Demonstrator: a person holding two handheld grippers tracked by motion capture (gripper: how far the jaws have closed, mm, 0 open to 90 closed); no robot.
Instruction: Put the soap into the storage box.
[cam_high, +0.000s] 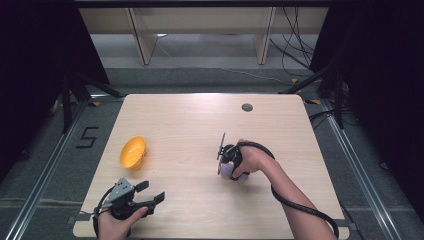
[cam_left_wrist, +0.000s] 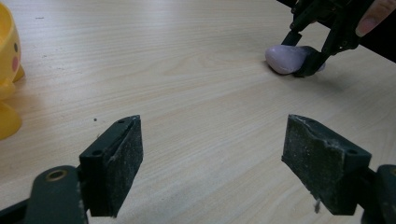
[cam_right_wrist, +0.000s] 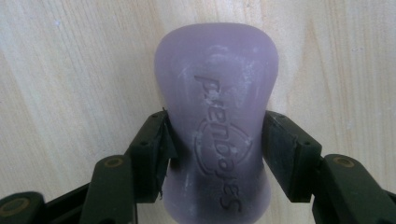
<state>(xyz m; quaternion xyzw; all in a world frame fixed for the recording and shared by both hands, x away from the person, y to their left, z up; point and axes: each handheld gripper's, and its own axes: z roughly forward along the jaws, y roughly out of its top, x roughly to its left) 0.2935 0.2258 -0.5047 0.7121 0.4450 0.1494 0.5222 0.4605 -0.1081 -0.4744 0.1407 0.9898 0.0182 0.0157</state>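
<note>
Right gripper (cam_right_wrist: 215, 154) jaws clamp the waisted purple soap bar (cam_right_wrist: 217, 116) lying on the pale wooden table (cam_high: 190, 120); left gripper (cam_left_wrist: 212, 165), near the soap, gapes wide, empty.

Left gripper (cam_high: 150, 192) fingers spread, right gripper (cam_right_wrist: 217, 149) fingers clamped downward

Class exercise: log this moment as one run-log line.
right gripper: shut on purple soap bar, on table | left gripper: open, empty | yellow duck-face cup: on its side, untouched

A pale wooden table (cam_high: 200, 120) is carrying a purple soap bar (cam_right_wrist: 217, 140) lying between the right jaws and a yellow bowl (cam_high: 133, 152) sitting beyond the left jaws.
</note>
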